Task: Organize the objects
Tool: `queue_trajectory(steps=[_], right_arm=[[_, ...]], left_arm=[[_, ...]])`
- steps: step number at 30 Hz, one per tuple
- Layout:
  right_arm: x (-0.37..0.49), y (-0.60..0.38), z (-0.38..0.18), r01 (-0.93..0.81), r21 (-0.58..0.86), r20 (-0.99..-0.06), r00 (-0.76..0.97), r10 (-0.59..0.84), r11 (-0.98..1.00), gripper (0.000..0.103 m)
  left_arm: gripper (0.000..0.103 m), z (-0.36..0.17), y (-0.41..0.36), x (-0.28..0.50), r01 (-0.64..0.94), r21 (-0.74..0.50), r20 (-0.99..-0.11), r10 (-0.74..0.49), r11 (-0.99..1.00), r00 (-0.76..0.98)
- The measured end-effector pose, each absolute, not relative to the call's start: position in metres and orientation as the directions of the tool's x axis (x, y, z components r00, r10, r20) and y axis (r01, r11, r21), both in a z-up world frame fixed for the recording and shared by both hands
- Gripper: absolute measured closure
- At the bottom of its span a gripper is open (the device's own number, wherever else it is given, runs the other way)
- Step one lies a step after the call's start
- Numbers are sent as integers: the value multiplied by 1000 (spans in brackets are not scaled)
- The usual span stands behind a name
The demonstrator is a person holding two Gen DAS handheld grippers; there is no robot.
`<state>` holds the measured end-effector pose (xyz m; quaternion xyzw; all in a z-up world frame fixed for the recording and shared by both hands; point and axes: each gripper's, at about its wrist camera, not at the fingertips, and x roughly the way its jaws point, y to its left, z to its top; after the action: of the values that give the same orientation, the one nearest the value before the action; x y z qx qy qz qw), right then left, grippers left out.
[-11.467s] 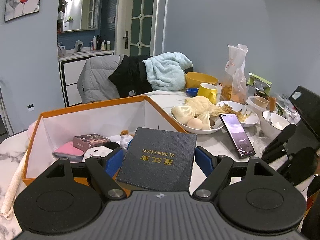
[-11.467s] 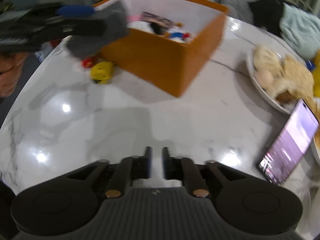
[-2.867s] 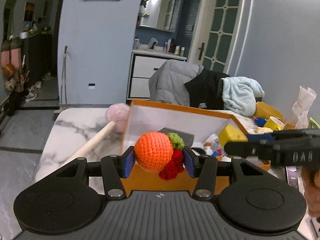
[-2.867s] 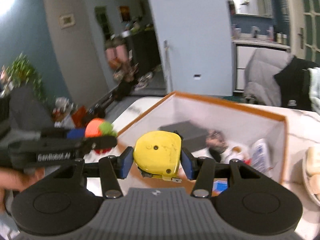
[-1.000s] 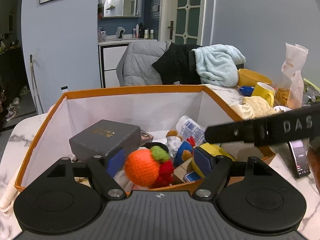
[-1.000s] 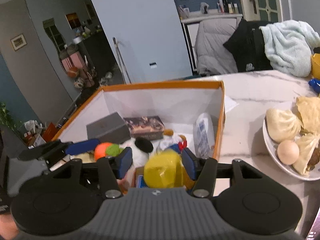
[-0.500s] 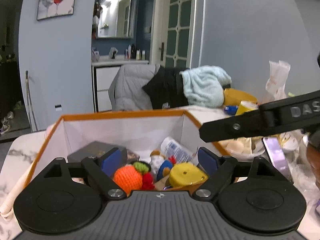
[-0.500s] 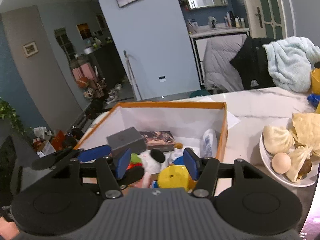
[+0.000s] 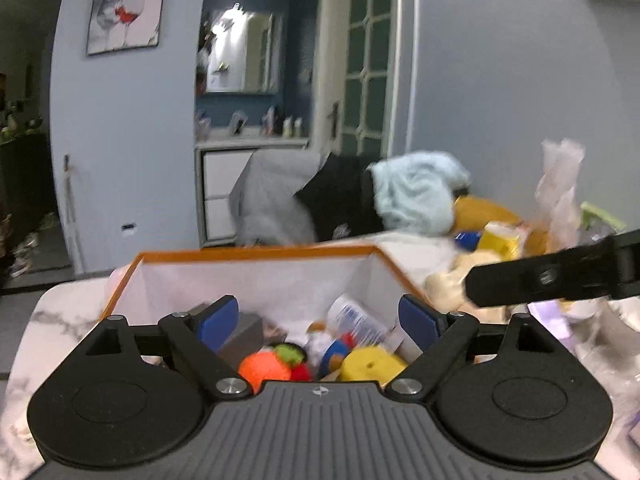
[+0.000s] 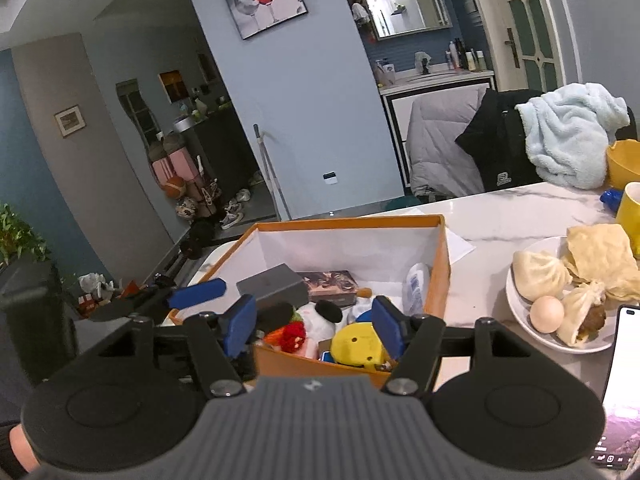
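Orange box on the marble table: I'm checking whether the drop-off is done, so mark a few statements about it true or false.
1. The yellow tape measure lies inside the orange box. True.
2. The left hand-held gripper holds the crocheted orange. False: its jaws are opening with nothing between them; the orange lies in the box.
3. The grey case is in the box. True.
4. The smartphone is in the box. False: it rests outside, beside the plate of buns.
5. The right hand-held gripper grips the tape measure. False: its jaws are opening, clear of it.
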<state>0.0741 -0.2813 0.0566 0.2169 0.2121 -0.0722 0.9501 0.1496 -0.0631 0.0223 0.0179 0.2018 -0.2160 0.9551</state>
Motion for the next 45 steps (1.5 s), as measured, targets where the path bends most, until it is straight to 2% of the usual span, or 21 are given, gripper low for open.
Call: queue_trajectory(steps=[3,8,10,13,19,23,27,31,39,45], right_arm=[[74,-282,57,234,388,-435,899,-47,891,37],[75,-278,56,229,374,-440,897,-45,899,36],[75,-277,56,229,364,-439,897,-50,903,30],[76,-275,57,227,352,-439,897,-54,908,29],[75,-281,56,210,466,-427,904,11,860,26],[77,-275,61,210,419,-428,904,-12,884,25],[78,-271,61,201,414,-429,903,-5,888,23],[77,-264,65,206,370,-422,906,-34,906,13],[81,-251,63,230,256,-442,891,-98,939,5],[85,-240,60,226,240,-445,890,-100,944,3]], left_arm=[[0,18,-65,153,378,-23,-437,-350,925,829],[0,16,-65,149,396,-16,-430,-364,918,826],[0,17,-64,146,399,-22,-422,-370,917,828],[0,22,-63,142,396,-38,-415,-375,917,829],[0,31,-56,137,428,-73,-396,-420,901,816],[0,31,-50,140,381,-104,-411,-389,918,825],[0,31,-48,139,351,-79,-433,-349,933,831],[0,32,-46,130,333,-68,-471,-324,941,820],[0,41,-39,114,308,-84,-465,-311,948,829],[0,41,-43,110,293,-29,-470,-272,956,840]])
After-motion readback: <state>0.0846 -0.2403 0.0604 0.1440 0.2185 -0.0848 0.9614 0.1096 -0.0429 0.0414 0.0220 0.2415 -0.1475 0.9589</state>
